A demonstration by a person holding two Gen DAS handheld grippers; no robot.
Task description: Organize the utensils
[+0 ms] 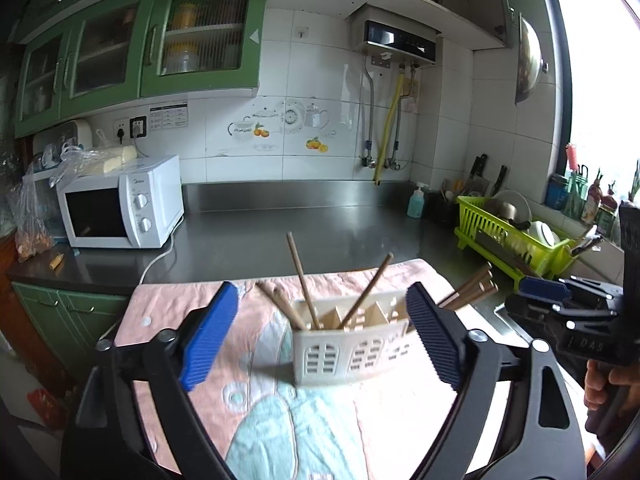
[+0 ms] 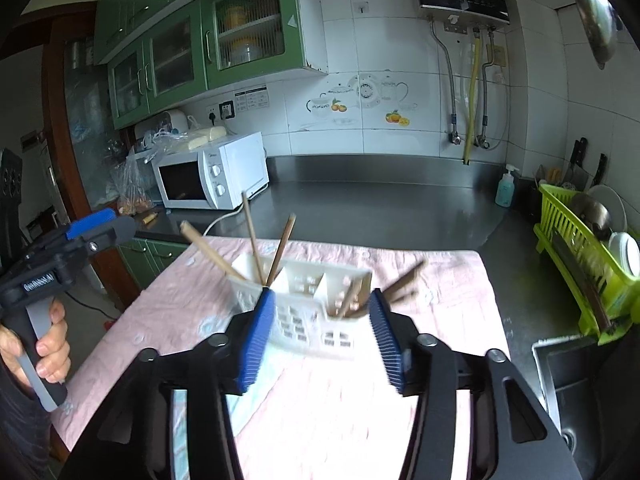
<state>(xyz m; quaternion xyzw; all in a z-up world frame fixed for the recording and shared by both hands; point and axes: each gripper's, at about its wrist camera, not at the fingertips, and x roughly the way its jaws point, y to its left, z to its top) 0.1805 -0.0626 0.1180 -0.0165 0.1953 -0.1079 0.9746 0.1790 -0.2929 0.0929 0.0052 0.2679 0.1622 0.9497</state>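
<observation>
Left wrist view: the left gripper [image 1: 322, 334] stood with jaws wide apart, holding nothing, before the white utensil caddy [image 1: 352, 354] on the pink cloth [image 1: 192, 312]. Wooden chopsticks [image 1: 302, 280] leaned in its left compartment.

Right wrist view: the right gripper [image 2: 322, 334] was likewise spread and empty above the caddy; chopsticks [image 2: 402, 282] in the right compartment appeared blurred.
</observation>
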